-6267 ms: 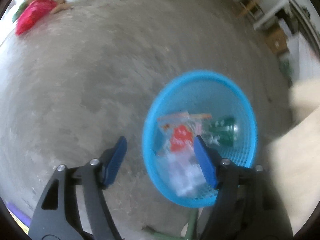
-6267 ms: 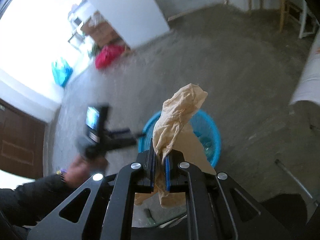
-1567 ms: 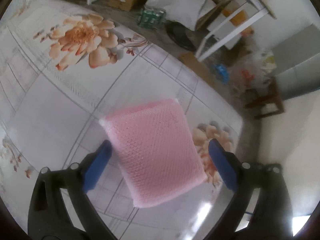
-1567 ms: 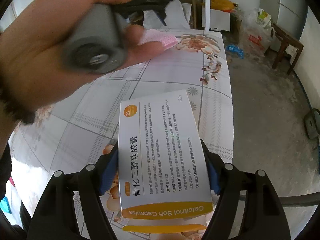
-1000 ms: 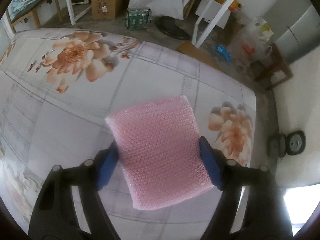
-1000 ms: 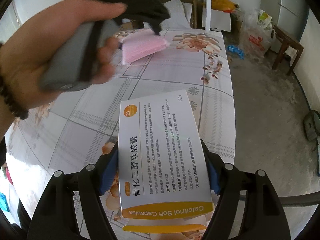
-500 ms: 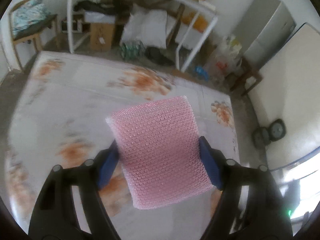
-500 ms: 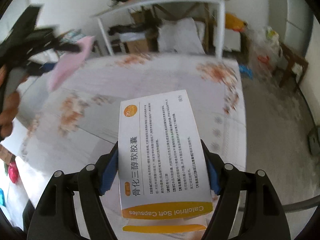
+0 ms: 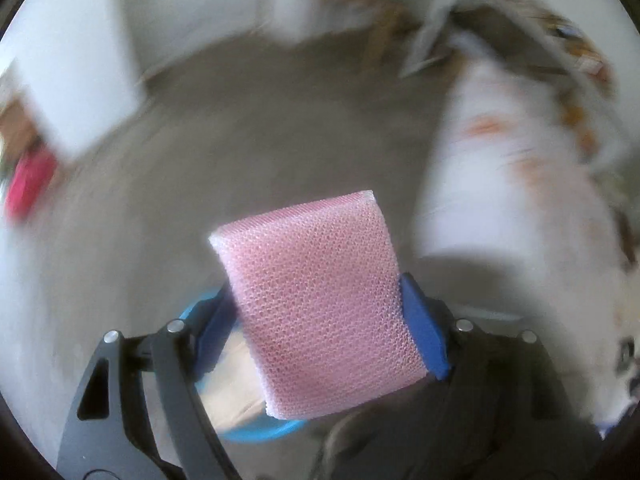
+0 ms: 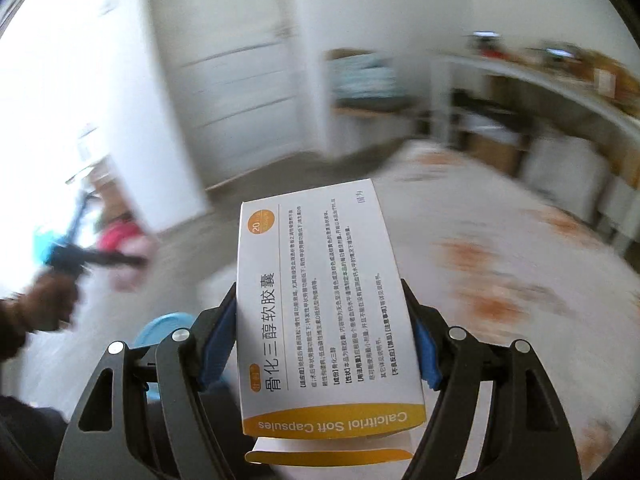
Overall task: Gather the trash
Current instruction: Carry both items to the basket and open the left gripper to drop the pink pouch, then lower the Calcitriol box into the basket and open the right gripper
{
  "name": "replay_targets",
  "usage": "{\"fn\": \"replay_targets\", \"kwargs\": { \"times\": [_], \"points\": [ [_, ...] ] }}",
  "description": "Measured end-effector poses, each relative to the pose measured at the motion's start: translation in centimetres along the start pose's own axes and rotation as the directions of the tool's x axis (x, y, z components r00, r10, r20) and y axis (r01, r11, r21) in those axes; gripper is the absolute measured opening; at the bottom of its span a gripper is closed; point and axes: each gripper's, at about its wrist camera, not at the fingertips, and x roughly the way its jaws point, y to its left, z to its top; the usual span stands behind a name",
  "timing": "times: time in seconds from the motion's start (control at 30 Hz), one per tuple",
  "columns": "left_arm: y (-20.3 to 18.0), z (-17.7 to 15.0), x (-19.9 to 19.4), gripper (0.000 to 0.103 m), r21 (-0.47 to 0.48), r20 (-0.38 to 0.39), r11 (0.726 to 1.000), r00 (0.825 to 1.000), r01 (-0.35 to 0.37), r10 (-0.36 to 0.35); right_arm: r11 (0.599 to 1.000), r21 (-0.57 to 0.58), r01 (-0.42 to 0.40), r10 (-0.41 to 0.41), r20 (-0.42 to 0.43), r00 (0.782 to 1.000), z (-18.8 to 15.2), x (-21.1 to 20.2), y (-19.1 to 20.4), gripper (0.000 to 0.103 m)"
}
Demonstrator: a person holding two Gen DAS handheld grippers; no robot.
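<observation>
The calcitriol capsule box [image 10: 324, 304] sits across the right hand-held gripper [image 10: 320, 340], whose blue pads press its two long sides; it is carried in the air. The pink bubble-wrap pouch [image 9: 316, 300] is held the same way in the left hand-held gripper [image 9: 320, 328], with both pads touching its edges. The blue mesh basket [image 9: 256, 434], where the trash must go, shows just below and behind the left hand-held gripper, partly hidden by the pouch, and low to the left of the right one.

I think the risk is a drop outside the basket: the pouch is soft and the left jaws stand wide, so it may slip if the hold loosens early. The box is stiff but light and could bounce off the rim.

The floral desk [image 10: 500, 280] lies to the right of both grippers, above a grey concrete floor [image 9: 260, 140]. The room is blurred; white walls and a long shelf are visible beyond.
</observation>
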Motion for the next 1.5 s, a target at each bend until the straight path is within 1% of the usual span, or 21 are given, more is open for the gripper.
{"fn": "replay_targets", "kwargs": {
  "times": [0.07,0.17,0.27,0.37,0.43,0.5,0.6,0.73,0.77,0.97,1.0,1.03,1.07,1.1,1.13,1.17,1.27,1.33,1.37,1.43,1.5],
  "points": [
    [4.9,-2.2,3.4,0.074,-0.106,-0.072,0.994,0.997,0.006,-0.013,0.996,-0.049,-0.076,0.074,-0.038,0.997,0.3,2.6,4.2,0.071],
    [10.6,-5.7,9.2,0.076,-0.253,-0.171,0.968,0.985,-0.012,-0.032,0.978,-0.097,-0.187,0.176,-0.11,0.978,0.1,6.3,10.1,0.071],
    [13.4,-7.6,13.4,0.078,-0.342,-0.224,0.939,0.973,-0.026,-0.054,0.959,-0.104,-0.262,0.241,-0.179,0.954,-0.8,9.3,14.4,0.071],
    [14.5,-8.9,17.0,0.084,-0.378,-0.278,0.924,0.959,-0.051,-0.061,0.944,-0.102,-0.313,0.282,-0.241,0.929,-1.6,11.7,17.6,0.072],
    [15.7,-9.6,18.3,0.084,-0.419,-0.305,0.905,0.95,-0.074,-0.064,0.938,-0.096,-0.333,0.297,-0.275,0.914,-2.1,13.1,19.1,0.071],
    [16.9,-9.8,18.0,0.086,-0.454,-0.286,0.889,0.955,-0.062,-0.08,0.935,-0.094,-0.341,0.298,-0.312,0.902,-3.1,14.4,20.9,0.072],
    [18.6,-9.5,15.7,0.089,-0.496,-0.216,0.868,0.972,-0.025,-0.096,0.927,-0.082,-0.367,0.315,-0.362,0.877,-3.7,16.9,22.8,0.072],
    [20.0,-9.4,12.7,0.089,-0.522,-0.122,0.853,0.991,-0.01,-0.063,0.919,-0.071,-0.387,0.32,-0.439,0.84,-5.3,20.7,25.7,0.072],
    [20.3,-9.4,12.3,0.089,-0.526,-0.11,0.85,0.992,-0.009,-0.057,0.92,-0.057,-0.388,0.318,-0.472,0.822,-6.0,22.6,26.6,0.072],
    [23.6,-9.5,9.9,0.089,-0.582,-0.052,0.813,0.998,0.008,-0.047,0.941,0.027,-0.337,0.287,-0.59,0.755,-10.3,30.3,29.4,0.073],
    [23.8,-9.5,9.7,0.089,-0.589,-0.051,0.808,0.997,0.01,-0.049,0.949,0.028,-0.315,0.268,-0.597,0.756,-11.1,31.3,29.6,0.075],
    [24.2,-9.7,9.8,0.089,-0.593,-0.05,0.805,0.997,0.012,-0.051,0.956,0.041,-0.29,0.255,-0.601,0.757,-12.3,32.5,29.8,0.086],
    [24.4,-9.9,9.8,0.089,-0.596,-0.05,0.803,0.997,0.013,-0.053,0.954,0.067,-0.291,0.269,-0.616,0.741,-13.4,33.4,29.8,0.098],
    [24.5,-10.0,9.9,0.089,-0.598,-0.051,0.801,0.997,0.015,-0.056,0.958,0.068,-0.277,0.254,-0.644,0.721,-14.3,34.0,29.9,0.097],
    [24.4,-10.1,9.8,0.089,-0.597,-0.051,0.802,0.997,0.017,-0.059,0.964,0.052,-0.262,0.229,-0.665,0.71,-14.8,34.6,30.4,0.097],
    [24.4,-10.2,9.8,0.089,-0.593,-0.052,0.805,0.997,0.019,-0.062,0.964,0.042,-0.262,0.223,-0.663,0.715,-14.7,34.6,30.6,0.097],
    [23.7,-10.1,10.1,0.089,-0.574,-0.056,0.818,0.996,0.019,-0.062,0.969,0.051,-0.243,0.221,-0.622,0.751,-14.1,33.9,30.0,0.097],
    [22.7,-9.9,10.1,0.089,-0.555,-0.062,0.831,0.996,0.025,-0.071,0.975,0.067,-0.21,0.205,-0.629,0.75,-14.5,34.3,29.4,0.097],
    [22.1,-9.8,9.9,0.089,-0.541,-0.064,0.841,0.996,0.024,-0.07,0.978,0.073,-0.195,0.197,-0.633,0.748,-14.6,34.3,29.1,0.097],
    [21.0,-9.6,9.6,0.09,-0.503,-0.072,0.864,0.996,0.014,-0.058,0.981,0.068,-0.179,0.182,-0.626,0.758,-14.4,34.1,28.9,0.097],
    [19.4,-9.5,9.3,0.091,-0.446,-0.092,0.895,0.995,-0.019,-0.025,0.988,0.063,-0.138,0.148,-0.611,0.778,-13.8,33.3,28.3,0.097]
  ]
}}
